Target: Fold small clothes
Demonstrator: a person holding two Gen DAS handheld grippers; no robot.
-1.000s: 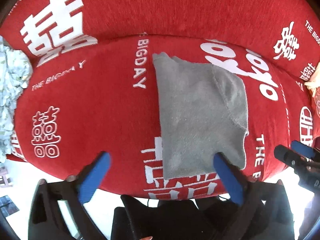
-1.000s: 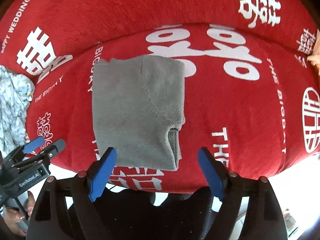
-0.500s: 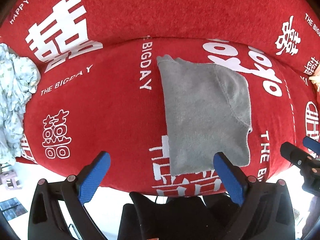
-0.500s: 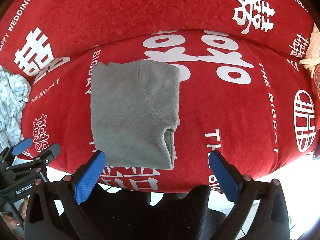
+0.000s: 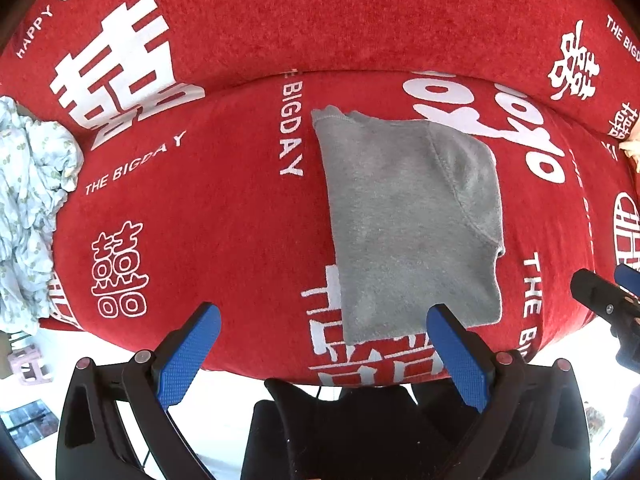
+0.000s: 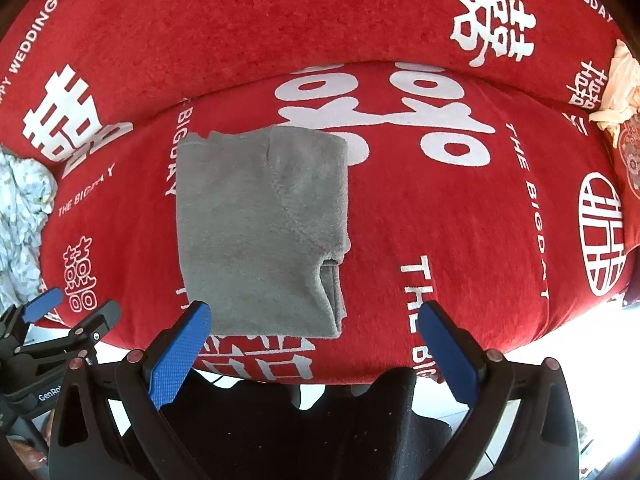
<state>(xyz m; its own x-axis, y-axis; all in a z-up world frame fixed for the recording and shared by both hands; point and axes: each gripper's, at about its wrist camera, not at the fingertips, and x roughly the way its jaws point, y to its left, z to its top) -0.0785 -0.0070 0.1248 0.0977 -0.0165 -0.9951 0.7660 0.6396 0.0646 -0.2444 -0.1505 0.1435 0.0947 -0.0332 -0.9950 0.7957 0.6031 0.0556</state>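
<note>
Jaws spreading wide on left gripper [image 5: 322, 354] and right gripper [image 6: 316, 350], both gripping nothing, hovering near sofa [image 6: 460, 216] front edge. Folded grey garment [image 6: 260, 232] lying flat on seat cushion.

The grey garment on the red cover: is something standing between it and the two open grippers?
Nothing visible does. The grey garment lies folded flat on the red cover, and both the right gripper and the left gripper hang open just off its near edge. The pale patterned cloth lies far to the left.
</note>
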